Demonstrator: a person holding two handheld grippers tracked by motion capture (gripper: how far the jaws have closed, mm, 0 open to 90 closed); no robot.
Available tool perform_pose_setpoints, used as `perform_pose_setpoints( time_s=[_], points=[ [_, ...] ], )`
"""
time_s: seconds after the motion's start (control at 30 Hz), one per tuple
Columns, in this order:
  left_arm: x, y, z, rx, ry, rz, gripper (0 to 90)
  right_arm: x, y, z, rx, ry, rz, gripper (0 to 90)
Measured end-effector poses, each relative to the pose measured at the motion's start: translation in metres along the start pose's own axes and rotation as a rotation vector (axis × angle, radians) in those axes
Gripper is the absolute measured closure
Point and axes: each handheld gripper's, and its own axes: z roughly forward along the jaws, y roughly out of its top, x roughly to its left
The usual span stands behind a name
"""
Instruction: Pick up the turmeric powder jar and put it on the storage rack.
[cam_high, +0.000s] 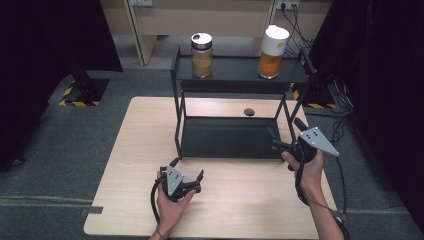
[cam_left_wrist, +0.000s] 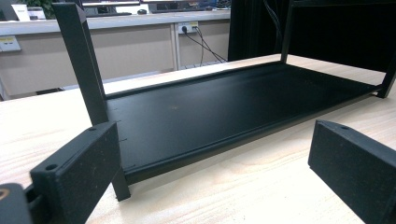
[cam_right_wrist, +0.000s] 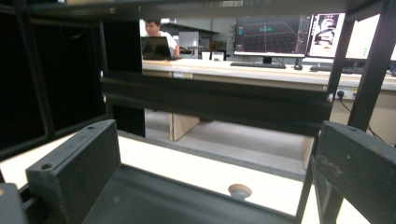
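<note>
1. Your left tool (cam_high: 188, 179) hovers low over the near desk (cam_high: 240, 210), jaws apart, empty.
2. Your right tool (cam_high: 284, 135) sits at the black rack (cam_high: 227, 137)'s right post, jaws apart, empty.
3. Far up top, two jars: brown-filled jar (cam_high: 202, 55) left, orange-filled jar (cam_high: 272, 52) right.

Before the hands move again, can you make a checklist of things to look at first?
1. Left tool open, holding nothing: ok.
2. Right tool open, holding nothing: ok.
3. Bottom shelf bare, room to put things: ok.
4. Brown jar upright on top shelf: ok.
5. Orange jar upright, apart from brown jar: ok.
6. Jar lids tight: cannot tell.
</note>
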Motion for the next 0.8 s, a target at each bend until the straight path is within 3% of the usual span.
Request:
perform_pose_setpoints(
  time_s=[0.8],
  points=[
    [0.0, 0.0, 0.0, -0.001, 0.002, 0.0, 1.8, 0.012, -0.067, -0.024, 0.122, -0.021, 0.012, 0.6]
  ],
)
